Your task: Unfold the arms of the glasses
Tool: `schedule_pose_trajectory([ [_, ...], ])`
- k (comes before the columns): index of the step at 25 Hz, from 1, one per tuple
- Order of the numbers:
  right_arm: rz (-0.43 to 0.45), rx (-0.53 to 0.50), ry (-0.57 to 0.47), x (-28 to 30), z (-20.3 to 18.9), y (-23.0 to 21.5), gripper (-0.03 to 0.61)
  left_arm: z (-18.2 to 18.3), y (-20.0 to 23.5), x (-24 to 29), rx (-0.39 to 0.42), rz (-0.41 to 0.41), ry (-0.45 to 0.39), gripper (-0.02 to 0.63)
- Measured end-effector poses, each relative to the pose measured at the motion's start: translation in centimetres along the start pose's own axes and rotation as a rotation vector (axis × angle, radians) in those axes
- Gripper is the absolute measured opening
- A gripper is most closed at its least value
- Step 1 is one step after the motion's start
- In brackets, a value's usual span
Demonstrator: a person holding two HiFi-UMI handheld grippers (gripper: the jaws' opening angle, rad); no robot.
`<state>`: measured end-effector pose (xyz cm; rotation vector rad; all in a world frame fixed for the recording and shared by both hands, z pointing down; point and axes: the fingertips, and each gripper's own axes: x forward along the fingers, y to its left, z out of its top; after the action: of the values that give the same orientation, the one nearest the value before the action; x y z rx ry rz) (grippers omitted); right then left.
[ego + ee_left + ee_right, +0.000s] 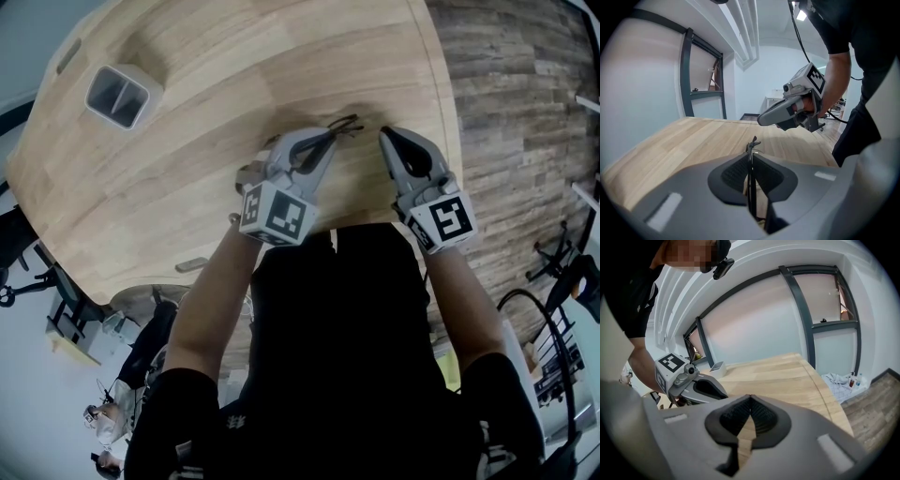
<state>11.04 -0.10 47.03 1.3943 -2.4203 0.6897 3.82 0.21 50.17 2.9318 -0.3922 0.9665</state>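
Holding my left claw (326, 139) clenched on the glasses (343, 124), I have both claws low over the near part of the wooden table (206, 75), close to my body. In the left gripper view the thin black frame stands upright between the two pads, pinched from both sides, and its end pokes out just past the jaw tips. I cannot tell whether any part of the glasses touches the wood.

My right claw (386, 139) is clenched on nothing: in the right gripper view its pads meet at the tips and only table wood shows through the gap below them. It sits just beside the left claw, on its right, with its tip near the end of the glasses that sticks out towards it; the two look apart.

To my right the table's rounded edge curves close by the right claw, and beyond it lies the plank floor (506, 112). The near edge runs just under my forearms. Ahead and to my left a broad stretch of wood spreads out. A grey two-compartment container (120, 94) stands on it well apart from the claws, near the far left edge
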Motion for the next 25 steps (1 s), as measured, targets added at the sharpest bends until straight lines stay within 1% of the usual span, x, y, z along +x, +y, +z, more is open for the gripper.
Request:
schedule_pose_trajectory([
  [5,0.001,0.002,0.005,0.0,-0.2,-0.1,-0.002,0.0,0.2,0.0,0.004,0.008,-0.003,0.029],
  [6,0.001,0.004,0.005,0.0,-0.2,-0.1,-0.003,0.0,0.2,0.0,0.001,0.009,-0.005,0.015],
  [11,0.003,0.008,0.0,0.1,0.0,-0.1,-0.002,0.0,0.1,-0.2,-0.017,-0.002,-0.012,0.014],
  [16,0.011,0.003,0.013,0.3,-0.3,0.2,-0.002,0.5,0.1,-1.0,-0.015,0.007,-0.043,0.014],
  [19,0.02,-0.005,0.016,0.6,-0.3,0.2,-0.003,1.5,0.3,-1.8,-0.018,0.011,-0.064,0.014],
  [21,0.049,-0.021,0.026,1.0,-0.2,0.5,-0.002,1.9,0.4,-2.2,-0.016,0.018,-0.081,0.015],
  [23,0.131,-0.071,0.035,1.6,0.1,1.8,-0.002,2.1,0.5,-2.7,-0.012,0.03,-0.102,0.014],
  [25,0.221,-0.162,0.046,2.1,0.3,3.2,-0.002,2.3,0.7,-3.3,-0.008,0.047,-0.128,0.015],
])
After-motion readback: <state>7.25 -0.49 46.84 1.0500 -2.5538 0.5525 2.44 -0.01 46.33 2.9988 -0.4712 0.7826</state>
